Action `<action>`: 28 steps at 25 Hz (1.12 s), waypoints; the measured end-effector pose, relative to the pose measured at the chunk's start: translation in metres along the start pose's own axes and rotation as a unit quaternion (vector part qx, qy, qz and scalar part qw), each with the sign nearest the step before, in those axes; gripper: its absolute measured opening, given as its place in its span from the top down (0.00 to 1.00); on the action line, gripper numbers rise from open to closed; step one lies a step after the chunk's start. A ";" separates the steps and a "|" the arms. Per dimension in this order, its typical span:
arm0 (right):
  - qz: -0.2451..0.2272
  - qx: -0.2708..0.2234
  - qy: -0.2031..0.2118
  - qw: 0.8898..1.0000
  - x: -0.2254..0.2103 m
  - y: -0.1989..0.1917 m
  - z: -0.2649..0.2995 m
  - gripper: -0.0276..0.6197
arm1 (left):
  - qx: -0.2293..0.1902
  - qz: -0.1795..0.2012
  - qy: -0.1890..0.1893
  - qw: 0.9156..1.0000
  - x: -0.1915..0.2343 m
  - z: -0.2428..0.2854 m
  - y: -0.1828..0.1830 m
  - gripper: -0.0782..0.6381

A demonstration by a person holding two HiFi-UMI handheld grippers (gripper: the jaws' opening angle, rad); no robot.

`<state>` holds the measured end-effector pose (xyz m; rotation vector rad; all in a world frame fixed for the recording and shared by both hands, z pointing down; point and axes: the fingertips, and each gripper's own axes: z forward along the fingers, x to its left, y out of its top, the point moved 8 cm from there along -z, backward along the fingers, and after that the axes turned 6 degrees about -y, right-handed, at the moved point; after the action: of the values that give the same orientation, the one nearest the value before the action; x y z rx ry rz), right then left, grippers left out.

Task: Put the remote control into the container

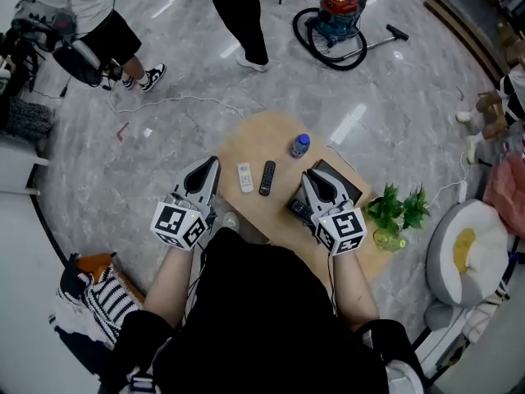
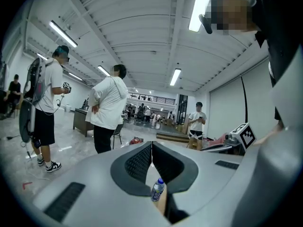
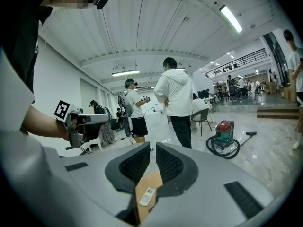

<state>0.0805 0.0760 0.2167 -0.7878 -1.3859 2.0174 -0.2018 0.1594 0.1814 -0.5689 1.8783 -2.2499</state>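
On a small round wooden table [image 1: 246, 142] lie a white remote [image 1: 245, 177] and a black remote [image 1: 267, 178] side by side. Another dark remote [image 1: 299, 209] lies partly under my right gripper [image 1: 310, 179]. A dark shallow box [image 1: 344, 183] sits just right of that gripper. My left gripper [image 1: 208, 169] hovers at the table's left edge, shut and empty. In the left gripper view its jaws [image 2: 152, 145] meet, with a water bottle [image 2: 157, 189] below. In the right gripper view the jaws [image 3: 153, 148] stand a narrow gap apart, empty, above the white remote [image 3: 147, 196].
A blue-capped water bottle [image 1: 299, 145] stands at the table's far side. A potted plant [image 1: 396, 212] sits at its right edge. A vacuum cleaner [image 1: 336, 23] and its hose lie on the floor beyond. People stand at the back; clothes [image 1: 90, 290] lie at lower left.
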 end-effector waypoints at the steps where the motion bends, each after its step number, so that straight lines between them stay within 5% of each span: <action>1: -0.005 0.006 0.000 1.000 0.003 -0.003 0.004 0.89 | 0.000 -0.002 0.005 1.000 0.000 -0.002 -0.002 0.88; 7: -0.023 0.045 0.009 0.999 0.032 -0.016 0.047 0.89 | 0.004 -0.004 0.003 1.000 0.022 -0.006 -0.013 0.88; 15: -0.027 0.130 -0.016 0.991 0.072 -0.056 0.110 0.88 | 0.047 0.010 -0.061 0.997 0.075 0.006 -0.027 0.88; 28: 0.024 0.272 -0.052 0.961 0.102 -0.162 0.208 0.65 | 0.100 0.005 -0.133 0.986 0.148 0.021 -0.051 0.88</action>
<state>-0.1209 0.0718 0.4152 -0.4730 -0.7940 2.3458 -0.3236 0.0977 0.2619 -0.7788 1.5051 -2.1946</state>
